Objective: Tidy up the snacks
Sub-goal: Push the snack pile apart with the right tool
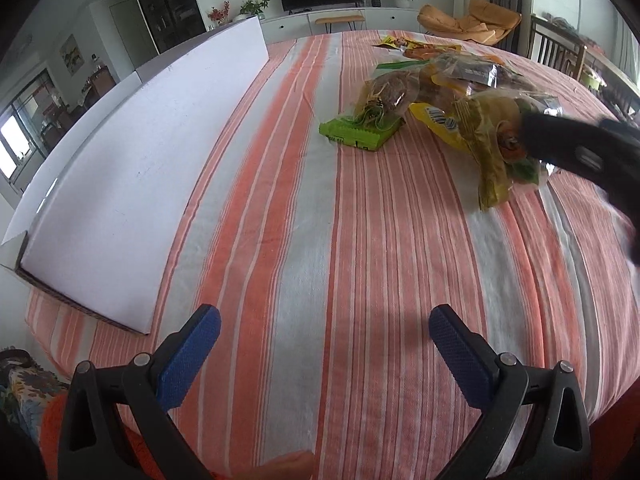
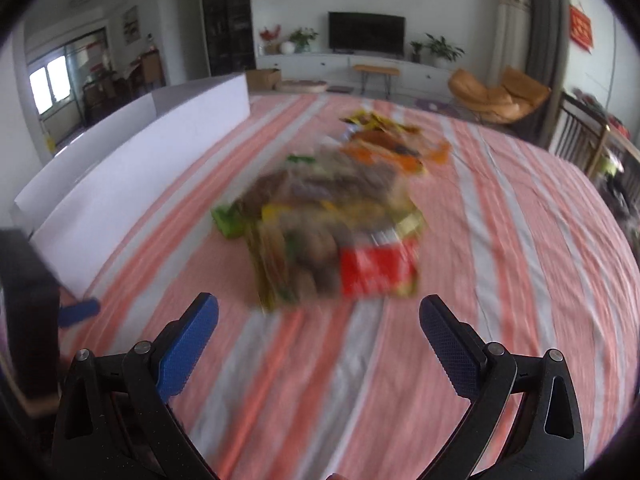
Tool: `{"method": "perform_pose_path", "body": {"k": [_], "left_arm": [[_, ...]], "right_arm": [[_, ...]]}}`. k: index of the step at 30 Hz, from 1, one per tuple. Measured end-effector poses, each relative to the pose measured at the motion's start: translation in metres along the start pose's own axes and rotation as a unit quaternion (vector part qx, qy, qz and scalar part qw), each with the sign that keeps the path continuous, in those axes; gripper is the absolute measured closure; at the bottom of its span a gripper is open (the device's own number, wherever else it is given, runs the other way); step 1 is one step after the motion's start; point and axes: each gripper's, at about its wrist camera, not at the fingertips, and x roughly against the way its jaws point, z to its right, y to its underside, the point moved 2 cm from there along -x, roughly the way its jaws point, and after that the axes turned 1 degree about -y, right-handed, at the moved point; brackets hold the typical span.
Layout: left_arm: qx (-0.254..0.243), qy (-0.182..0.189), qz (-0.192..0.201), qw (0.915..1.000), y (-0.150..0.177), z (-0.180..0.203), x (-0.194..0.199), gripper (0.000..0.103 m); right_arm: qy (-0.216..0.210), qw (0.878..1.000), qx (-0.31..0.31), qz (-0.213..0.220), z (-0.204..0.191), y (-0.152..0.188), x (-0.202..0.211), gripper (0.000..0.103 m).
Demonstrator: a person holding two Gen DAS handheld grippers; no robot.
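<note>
A pile of snack packets (image 1: 452, 92) lies on the striped tablecloth (image 1: 320, 240), far right of centre in the left wrist view; a green packet (image 1: 360, 130) sits at its near left. The pile is blurred in the right wrist view (image 2: 332, 224), with a red packet (image 2: 378, 272) at its near edge. A long white cardboard box (image 1: 120, 168) runs along the table's left side and also shows in the right wrist view (image 2: 132, 168). My left gripper (image 1: 324, 340) is open and empty above the cloth. My right gripper (image 2: 318, 334) is open and empty, just short of the pile.
The right gripper's black body (image 1: 580, 148) reaches in from the right over the pile in the left wrist view. The left gripper's blue fingertip (image 2: 78, 314) shows at the far left of the right wrist view. Chairs stand past the table's right edge.
</note>
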Motion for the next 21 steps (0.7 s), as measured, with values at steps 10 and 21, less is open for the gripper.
{"method": "perform_pose_path", "body": {"k": [10, 21], "left_arm": [[0.003, 0.027, 0.006, 0.9996, 0.006, -0.007, 0.0, 0.0], [0.032, 0.054, 0.006, 0.998, 0.01, -0.015, -0.003, 0.0]], "right_arm": [[0.055, 0.995, 0.052, -0.058, 0.03, 0.011, -0.047, 0.002], [0.121, 0.991, -0.006, -0.061, 0.119, 0.061, 0.013, 0.002]]}}
